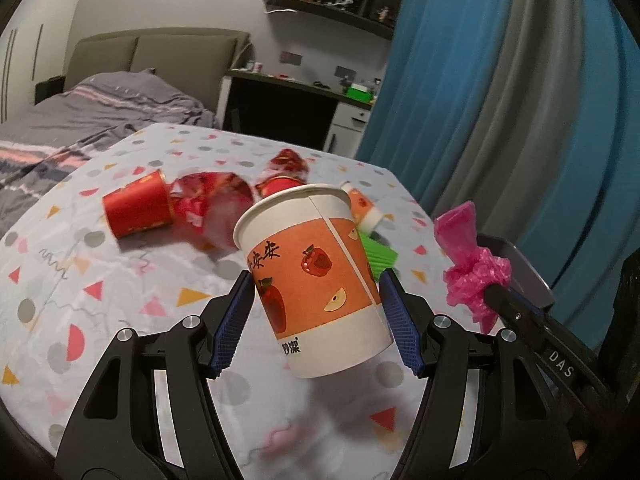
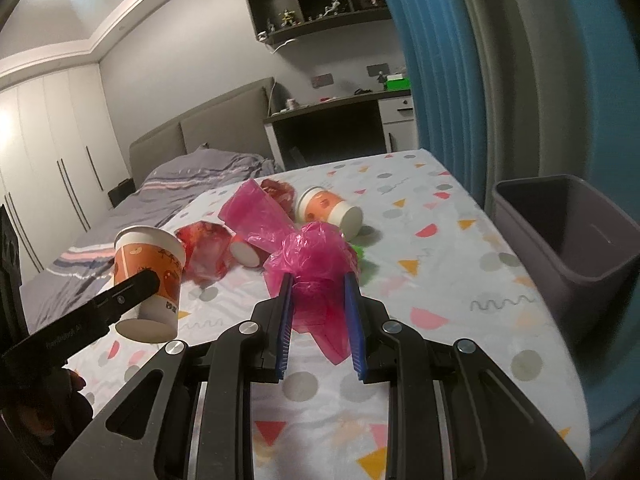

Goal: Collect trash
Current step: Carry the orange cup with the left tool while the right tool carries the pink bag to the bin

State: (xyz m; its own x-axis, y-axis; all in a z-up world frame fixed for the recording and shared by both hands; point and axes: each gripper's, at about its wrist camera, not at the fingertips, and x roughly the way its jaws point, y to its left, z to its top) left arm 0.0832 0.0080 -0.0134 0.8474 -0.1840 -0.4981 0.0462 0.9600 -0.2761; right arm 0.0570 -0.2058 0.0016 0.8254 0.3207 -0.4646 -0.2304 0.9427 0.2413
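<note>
My left gripper [image 1: 316, 280] is shut on an orange-and-white paper cup [image 1: 312, 272] and holds it upright above the patterned table; the cup also shows in the right wrist view [image 2: 148, 276]. My right gripper [image 2: 318, 280] is shut on a crumpled pink plastic bag [image 2: 308, 256], which appears at the right of the left wrist view [image 1: 472, 268]. On the table lie a red cup [image 1: 138, 210] on its side, red crinkled wrappers [image 1: 204, 200], a second orange cup [image 2: 328, 210] on its side and a green item [image 1: 380, 254].
A grey bin [image 2: 568, 232] stands open at the table's right edge. The table [image 2: 440, 280] has a white cloth with coloured shapes. A bed [image 2: 160, 200] lies behind it, blue curtains [image 1: 500, 100] to the right, a desk [image 1: 288, 96] at the back.
</note>
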